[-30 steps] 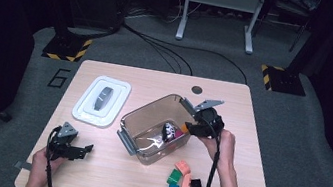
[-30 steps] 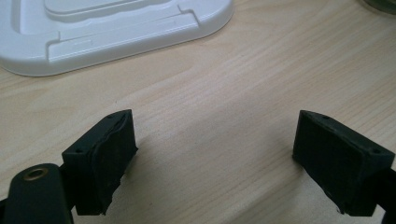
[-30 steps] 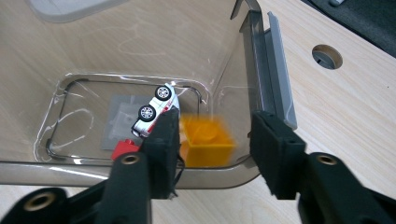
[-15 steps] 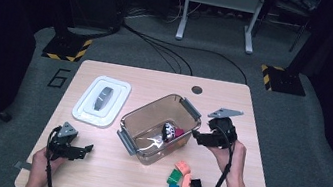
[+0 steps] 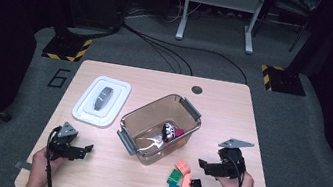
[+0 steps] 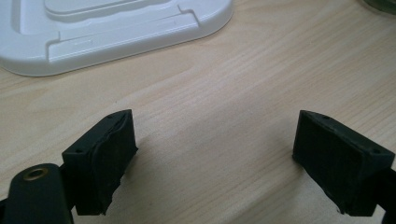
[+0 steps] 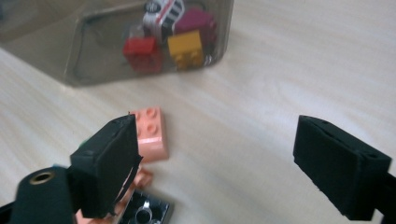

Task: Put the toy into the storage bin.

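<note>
A clear brown bin [image 5: 148, 105] stands mid-table and holds a striped toy car [image 7: 163, 11] with red [image 7: 140, 51], yellow [image 7: 187, 46] and magenta [image 7: 198, 21] bricks. Loose bricks [image 5: 186, 181] lie in front of it, among them a salmon brick [image 7: 149, 133] and a black one [image 7: 144, 212]. My right gripper [image 5: 203, 166] hovers low just right of that pile. Its jaws have just been opening and stand open [image 7: 215, 154] with nothing between them. My left gripper [image 5: 85, 150] rests open [image 6: 215, 149] over bare wood at the near left.
The bin's white lid [image 5: 102, 101] lies flat at the left, just beyond the left gripper [image 6: 116, 28]. The bin has grey handles at both ends. A dark round hole [image 5: 197, 90] sits near the table's far edge. Cables trail from both grippers toward the near edge.
My right gripper has left the bin's far right corner, moving right, toward the near edge and lower, and its jaws now stand wide. The left gripper has kept still.
</note>
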The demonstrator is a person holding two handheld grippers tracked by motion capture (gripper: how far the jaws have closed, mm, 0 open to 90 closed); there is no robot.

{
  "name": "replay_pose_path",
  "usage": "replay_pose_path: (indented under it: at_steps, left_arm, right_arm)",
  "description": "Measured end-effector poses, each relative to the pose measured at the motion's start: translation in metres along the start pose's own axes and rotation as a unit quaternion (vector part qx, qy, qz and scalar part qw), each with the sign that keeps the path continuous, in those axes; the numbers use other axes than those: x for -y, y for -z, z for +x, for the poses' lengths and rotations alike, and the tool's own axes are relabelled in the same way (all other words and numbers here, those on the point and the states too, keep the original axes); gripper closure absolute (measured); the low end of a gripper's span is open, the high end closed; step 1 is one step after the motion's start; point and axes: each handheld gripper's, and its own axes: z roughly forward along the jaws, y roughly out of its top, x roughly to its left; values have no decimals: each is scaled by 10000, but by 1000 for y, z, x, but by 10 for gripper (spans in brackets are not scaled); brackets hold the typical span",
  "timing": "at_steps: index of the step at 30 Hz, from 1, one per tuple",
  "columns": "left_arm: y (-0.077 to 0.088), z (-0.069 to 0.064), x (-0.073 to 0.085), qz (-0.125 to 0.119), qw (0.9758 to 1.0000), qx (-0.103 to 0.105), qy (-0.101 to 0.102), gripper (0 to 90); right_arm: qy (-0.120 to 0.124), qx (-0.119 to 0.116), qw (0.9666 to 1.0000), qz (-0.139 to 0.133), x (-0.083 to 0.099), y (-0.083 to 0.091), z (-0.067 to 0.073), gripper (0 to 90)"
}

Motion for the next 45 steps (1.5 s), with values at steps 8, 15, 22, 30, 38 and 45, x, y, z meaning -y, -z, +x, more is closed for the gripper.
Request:
replay_pose_path:
  at_steps: [8, 15, 22, 30, 38, 45]
  left_arm:
    - [0, 0, 0, 0, 10000, 1, 2, 129]
    - [0, 0, 0, -1, 10000, -1, 5, 129]
    - [0, 0, 0, 0, 10000, -2, 0, 129]
    - [0, 0, 0, 3, 10000, 8, -15, 129]
    - [0, 0, 0, 3, 10000, -2, -12, 129]
    - [-1, 0, 0, -16, 10000, -15, -5, 129]
  right_arm:
    - [-65, -86, 9995, 296, 34, -4, 9, 9]
    - [-45, -112, 9995, 282, 63, -2, 22, 0]
    - [156, -174, 9988, 439, 82, -5, 41, 152]
    - [256, -141, 9983, 513, 94, -2, 39, 443]
    - [259, 71, 9990, 358, 95, 5, 33, 583]
    - [33, 170, 9998, 94, 86, 11, 20, 584]
